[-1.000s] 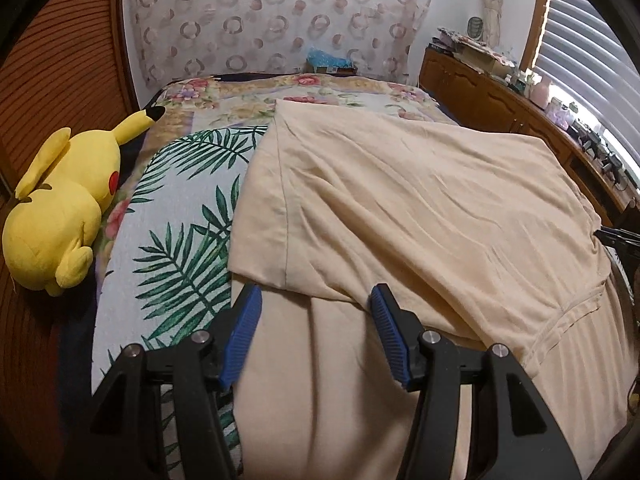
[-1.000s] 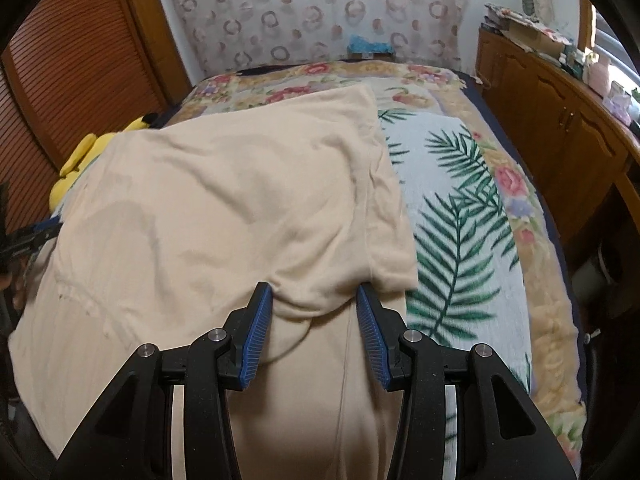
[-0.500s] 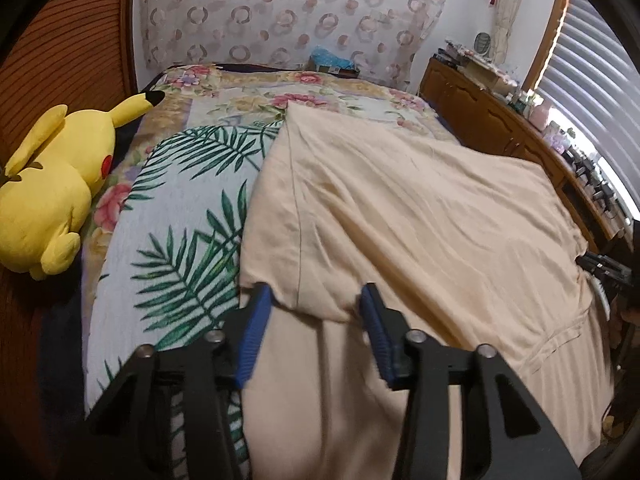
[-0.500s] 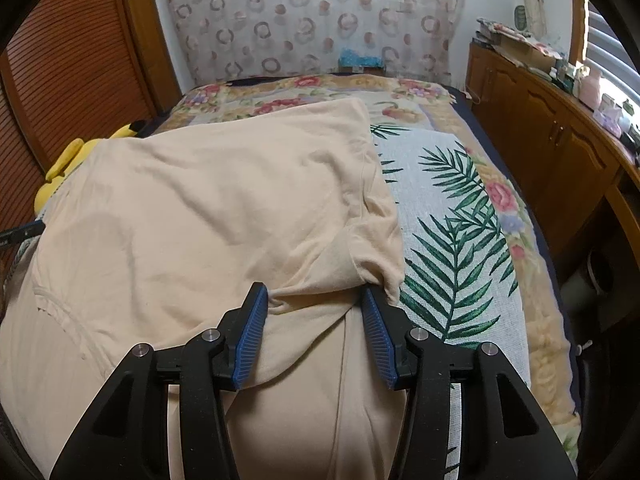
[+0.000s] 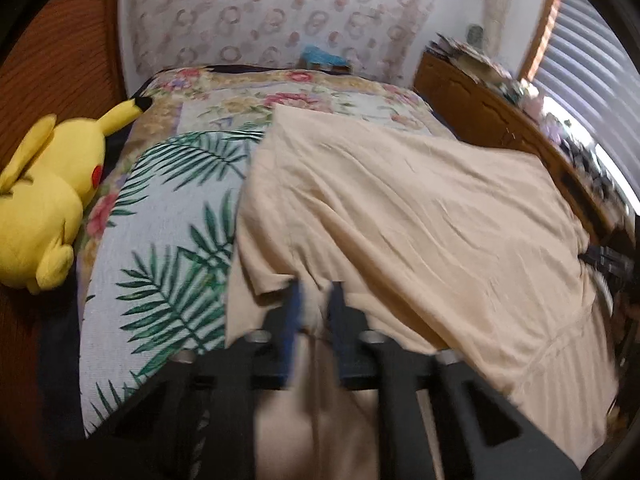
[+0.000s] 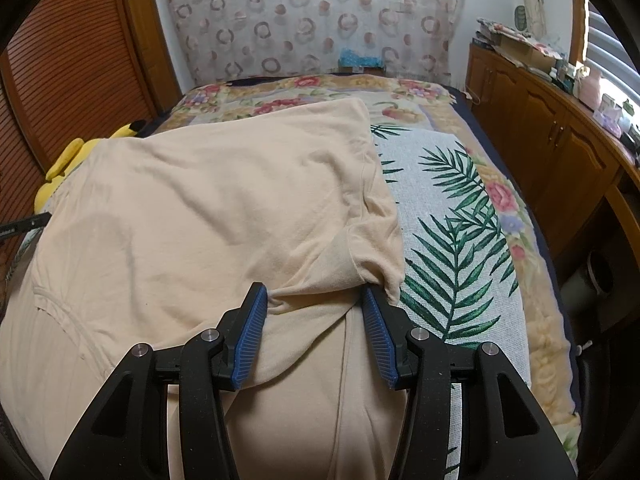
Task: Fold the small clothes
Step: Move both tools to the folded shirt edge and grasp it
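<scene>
cream shirt (image 5: 420, 216) spread across the bed (image 5: 160, 240), lying on a blanket with green palm leaves and flowers, near part folded over itself. left tool (image 5: 314, 308) sits at the shirt's left folded edge; its jaws have just been closing and are now nearly together with a fold of the shirt pinched between the blue pads, picture blurred there. right tool (image 6: 314, 320) sits at the shirt's right side by the sleeve (image 6: 376, 248), jaws half spread, bunched cloth between them; the blue pads touch the cloth at both sides but a firm pinch can't be confirmed. in the right wrist view the shirt (image 6: 208, 216) covers the left and middle of the bed (image 6: 472, 248), palm print bare to its right. yellow plush toy (image 5: 44, 204) lies at the bed's left edge, apart from the shirt. wooden cabinets (image 6: 560, 148) run along the right wall, cluttered on top. patterned curtain (image 6: 312, 16) behind the bed head.
</scene>
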A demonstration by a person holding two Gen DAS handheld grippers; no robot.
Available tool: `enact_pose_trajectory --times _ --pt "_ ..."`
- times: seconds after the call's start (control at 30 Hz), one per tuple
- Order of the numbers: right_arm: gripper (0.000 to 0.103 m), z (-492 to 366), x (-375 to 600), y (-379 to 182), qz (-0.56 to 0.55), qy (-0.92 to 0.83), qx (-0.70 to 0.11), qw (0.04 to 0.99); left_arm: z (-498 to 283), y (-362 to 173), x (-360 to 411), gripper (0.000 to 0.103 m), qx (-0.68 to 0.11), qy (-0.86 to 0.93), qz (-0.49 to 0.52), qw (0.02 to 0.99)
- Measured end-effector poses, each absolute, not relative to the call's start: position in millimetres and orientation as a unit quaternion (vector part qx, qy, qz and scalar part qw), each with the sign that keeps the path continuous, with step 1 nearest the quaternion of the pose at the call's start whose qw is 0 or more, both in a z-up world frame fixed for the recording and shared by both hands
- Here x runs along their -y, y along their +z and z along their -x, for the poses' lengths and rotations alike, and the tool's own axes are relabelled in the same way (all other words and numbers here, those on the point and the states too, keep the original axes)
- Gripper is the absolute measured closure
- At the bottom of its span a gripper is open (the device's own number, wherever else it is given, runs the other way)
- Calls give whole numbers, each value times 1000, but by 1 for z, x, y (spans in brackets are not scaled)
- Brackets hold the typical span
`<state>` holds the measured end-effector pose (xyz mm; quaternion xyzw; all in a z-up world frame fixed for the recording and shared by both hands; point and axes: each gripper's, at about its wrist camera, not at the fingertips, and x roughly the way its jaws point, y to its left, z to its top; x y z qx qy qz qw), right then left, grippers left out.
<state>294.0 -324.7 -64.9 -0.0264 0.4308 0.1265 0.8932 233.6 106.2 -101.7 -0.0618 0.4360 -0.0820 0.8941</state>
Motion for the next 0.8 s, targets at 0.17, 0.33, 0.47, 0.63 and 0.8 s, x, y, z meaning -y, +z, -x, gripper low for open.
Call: enact_pose_trajectory --times 0.17,0.33,0.47,0.63,0.8 --pt "53 -294 325 -65 27 127 -431 893 -224 -87 -105 100 -409 -84 70 906" --pt "52 -294 324 -65 31 126 -431 893 -211 -60 -114 100 -369 -84 83 922" --pt "52 -294 323 -65 30 126 -431 893 -209 -54 -116 100 -365 -81 75 924" --pt "51 -293 325 -64 15 128 -429 894 -203 -50 -115 100 -357 -81 76 927" --pt "61 -296 325 -57 10 133 -432 892 -204 -41 -112 100 -348 -83 68 931"
